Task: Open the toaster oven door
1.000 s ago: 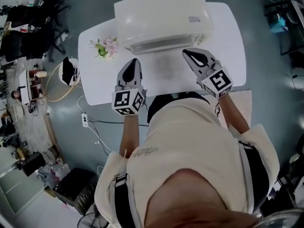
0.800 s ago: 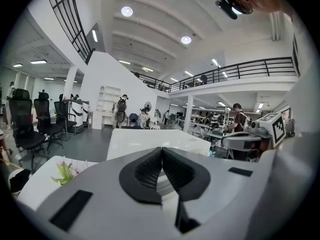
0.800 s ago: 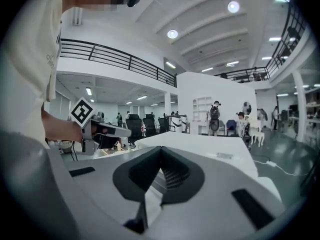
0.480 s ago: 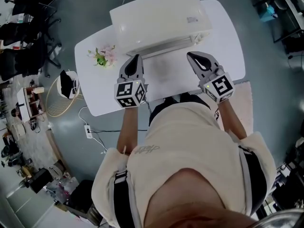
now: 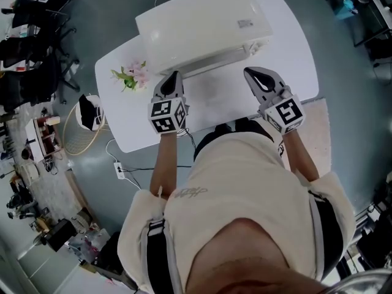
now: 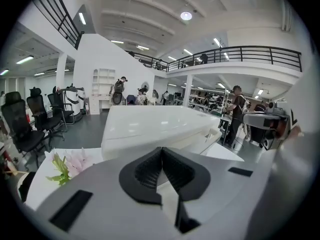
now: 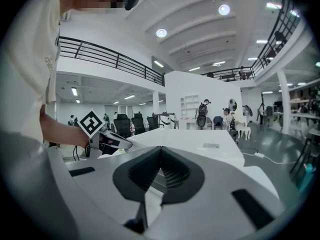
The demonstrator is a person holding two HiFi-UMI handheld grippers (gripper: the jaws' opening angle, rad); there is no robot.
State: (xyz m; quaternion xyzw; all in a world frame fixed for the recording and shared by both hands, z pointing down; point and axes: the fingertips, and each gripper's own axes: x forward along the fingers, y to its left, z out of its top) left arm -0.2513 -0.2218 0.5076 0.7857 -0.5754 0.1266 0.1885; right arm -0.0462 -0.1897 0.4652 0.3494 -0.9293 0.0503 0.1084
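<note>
A white toaster oven (image 5: 196, 26) stands at the far side of a white table (image 5: 288, 48), its front face turned toward me and its door closed. My left gripper (image 5: 172, 78) hovers just before the oven's left front corner with its jaws together and nothing between them. My right gripper (image 5: 252, 75) hangs off the oven's right front corner, also shut and empty. In the left gripper view the oven (image 6: 155, 126) fills the middle, right past the left gripper (image 6: 161, 151). The right gripper view shows the right gripper (image 7: 161, 150), the oven's top (image 7: 200, 146) and the left gripper (image 7: 107, 139).
A small bunch of pink flowers (image 5: 130, 75) lies on the table left of the oven, also visible as flowers (image 6: 67, 164). On the floor at the left are a wicker basket (image 5: 82, 124) and a power strip with cables (image 5: 119, 167). Office chairs (image 5: 37, 48) stand further left.
Both grippers have edged forward toward the oven's front, the left one more. Both have stayed shut, and the oven door has not moved.
</note>
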